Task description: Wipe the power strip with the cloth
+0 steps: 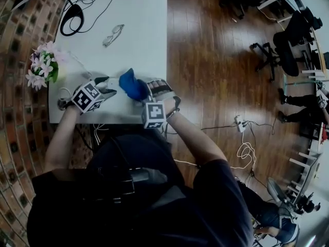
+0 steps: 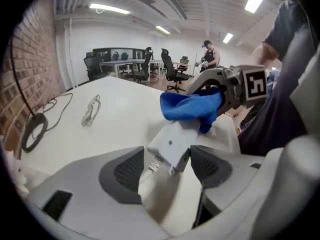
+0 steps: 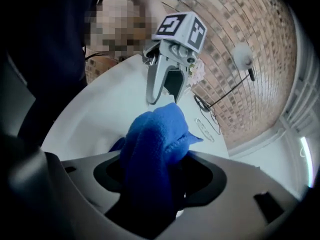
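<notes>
Blue cloth on power strip, near table edge.

You wear a dark, short-sleeved top; its sleeves end above the elbow.

Your left gripper, over the white table near its front edge, has a pale grey moulded shell. Its two broad jaws are each faced with dark grey pads in a fine grid texture. From ahead its fingers look long, grey and tapering.

It carries a white cube printed with black square markers.

Your right gripper, at the same table edge, has the same grey shell and dark jaw linings. Its own marker cube sits just off the table's front edge.
</notes>
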